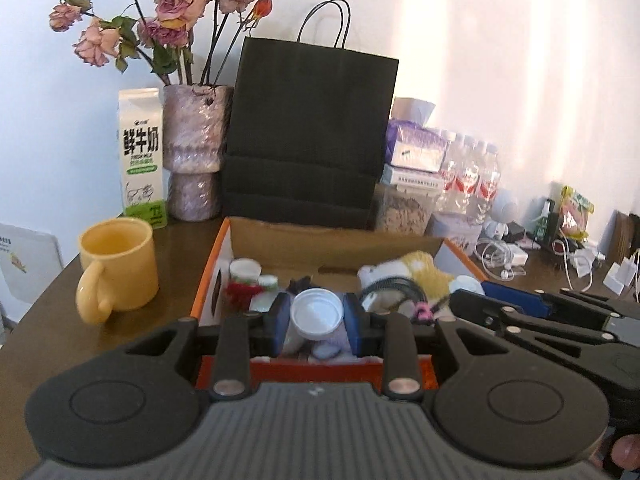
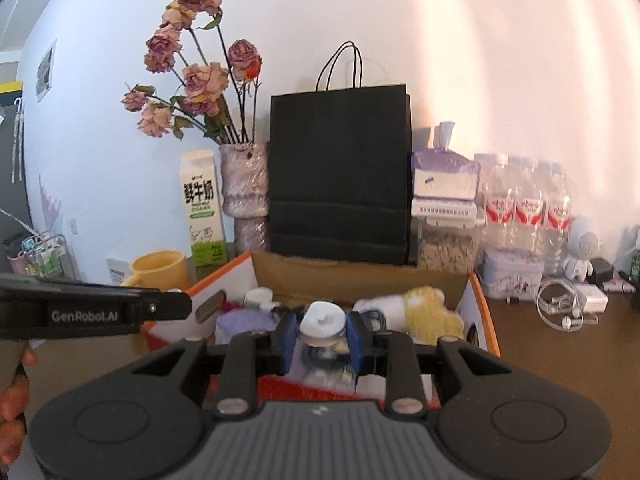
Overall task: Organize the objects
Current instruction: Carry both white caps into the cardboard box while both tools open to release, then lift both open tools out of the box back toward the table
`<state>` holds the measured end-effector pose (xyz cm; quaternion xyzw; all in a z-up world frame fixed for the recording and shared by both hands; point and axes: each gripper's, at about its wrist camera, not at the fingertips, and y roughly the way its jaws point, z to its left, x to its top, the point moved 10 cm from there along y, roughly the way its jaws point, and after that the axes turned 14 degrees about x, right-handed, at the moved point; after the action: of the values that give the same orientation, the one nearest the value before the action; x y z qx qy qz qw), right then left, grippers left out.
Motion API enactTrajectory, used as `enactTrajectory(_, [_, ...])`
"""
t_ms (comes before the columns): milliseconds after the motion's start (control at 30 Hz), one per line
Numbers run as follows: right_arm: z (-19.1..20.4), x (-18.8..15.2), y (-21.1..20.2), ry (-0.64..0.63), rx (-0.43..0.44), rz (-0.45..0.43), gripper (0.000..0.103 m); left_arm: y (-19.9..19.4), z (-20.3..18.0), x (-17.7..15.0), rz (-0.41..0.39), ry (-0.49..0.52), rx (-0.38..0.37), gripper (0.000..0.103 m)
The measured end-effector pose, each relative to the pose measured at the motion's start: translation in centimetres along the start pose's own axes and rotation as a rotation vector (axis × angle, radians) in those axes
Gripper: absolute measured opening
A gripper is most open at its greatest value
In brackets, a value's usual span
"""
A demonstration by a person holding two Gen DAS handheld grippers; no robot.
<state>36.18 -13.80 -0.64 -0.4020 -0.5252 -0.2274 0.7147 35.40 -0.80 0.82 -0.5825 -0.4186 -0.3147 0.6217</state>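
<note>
The left hand-held gripper (image 1: 316, 322) pinches a white-capped bottle (image 1: 317, 317) between its 2 blue pads, the cap facing the camera and the pads pressed against its sides. The bottle hangs over the near part of the orange cardboard box (image 1: 212, 276).

The right hand-held gripper (image 2: 322, 338) likewise pinches a small clear bottle with a white cap (image 2: 323, 320); its blue pads touch the bottle on both sides just under the cap, and the body below looks blurred. This bottle too sits above the box's near edge. In the right wrist view the left hand-held gripper's black arm reaches in from the left, beside the box.

Inside the box lie a yellow and white plush toy (image 1: 420, 270), a coiled black cable (image 1: 394, 288), a small white jar (image 1: 245, 269) and a red fuzzy item (image 1: 240, 294).

Left of the box on the brown surface (image 1: 176, 248) stands a yellow mug (image 1: 116, 268). Behind it come a milk carton (image 1: 142, 156) and a vase of dried roses (image 1: 196, 152). A black paper bag (image 1: 312, 132) stands upright directly behind the box, with water bottles (image 2: 524, 204) to its right.
</note>
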Motion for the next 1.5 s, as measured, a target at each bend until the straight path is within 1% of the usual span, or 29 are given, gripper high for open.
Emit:
enactTrajectory(133, [-0.7, 1.0, 2.1, 0.01, -0.017, -0.01, 0.026, 1.6, -0.3, 1.2, -0.017, -0.015, -0.007, 0.03])
enactTrajectory(367, [-2.7, 1.4, 5.5, 0.055, -0.029, -0.021, 0.026, 5.0, -0.7, 2.8, -0.034, -0.044, 0.01, 0.03])
enactTrajectory(500, [-3.7, 0.8, 7.1, 0.067, -0.021, 0.006, 0.026, 6.8, -0.8, 3.1, -0.024, -0.036, 0.011, 0.03])
enactTrajectory(667, [-4.5, -0.2, 8.4, 0.07, -0.015, 0.048, 0.026, 8.6, -1.1, 2.8, -0.002, -0.011, 0.012, 0.03])
enactTrajectory(700, [-4.7, -0.3, 8.7, 0.067, -0.014, 0.058, 0.027, 9.0, -1.1, 2.6, 0.004, -0.005, 0.017, 0.033])
enactTrajectory(733, [-4.8, -0.5, 8.8, 0.064, -0.019, 0.067, 0.027, 9.3, -1.0, 2.6, 0.004, -0.001, 0.028, 0.046])
enactTrajectory(767, [-5.0, -0.7, 8.9, 0.061, -0.031, 0.071, 0.031, 9.5, -0.9, 2.5, 0.001, 0.005, 0.043, 0.056])
enactTrajectory(800, [-5.3, -0.8, 9.0, 0.061, -0.044, 0.075, 0.04, 9.7, -0.8, 2.4, -0.008, 0.013, 0.056, 0.078])
enactTrajectory(833, [-5.6, -1.0, 9.0, 0.064, -0.055, 0.079, 0.047, 9.7, -0.6, 2.5, -0.023, 0.014, 0.074, 0.094])
enactTrajectory(900, [-6.2, -1.1, 8.8, 0.069, -0.078, 0.077, 0.074, 9.5, 0.0, 2.8, -0.058, 0.002, 0.113, 0.103])
enactTrajectory(933, [-6.5, -1.1, 8.7, 0.071, -0.094, 0.075, 0.081, 9.4, 0.3, 2.9, -0.069, -0.007, 0.12, 0.103])
enactTrajectory(967, [-6.7, -1.1, 8.6, 0.072, -0.106, 0.07, 0.093, 9.4, 0.5, 3.1, -0.07, -0.018, 0.123, 0.103])
enactTrajectory(1000, [-6.9, -1.1, 8.5, 0.076, -0.109, 0.066, 0.099, 9.5, 0.7, 3.1, -0.063, -0.026, 0.125, 0.103])
enactTrajectory(1067, [-7.1, -1.0, 8.4, 0.088, -0.108, 0.062, 0.103, 9.7, 0.9, 3.0, -0.051, -0.034, 0.131, 0.103])
enactTrajectory(1233, [-7.1, -1.1, 8.3, 0.086, -0.116, 0.064, 0.103, 9.3, 1.1, 3.1, -0.048, -0.042, 0.133, 0.103])
enactTrajectory(1367, [-6.8, -1.0, 7.6, 0.075, -0.113, 0.056, 0.103, 8.1, 1.4, 3.3, -0.063, -0.047, 0.128, 0.103])
enactTrajectory(1500, [-6.0, -1.0, 6.4, 0.061, -0.105, 0.052, 0.103, 6.8, 2.1, 3.0, -0.054, -0.053, 0.128, 0.103])
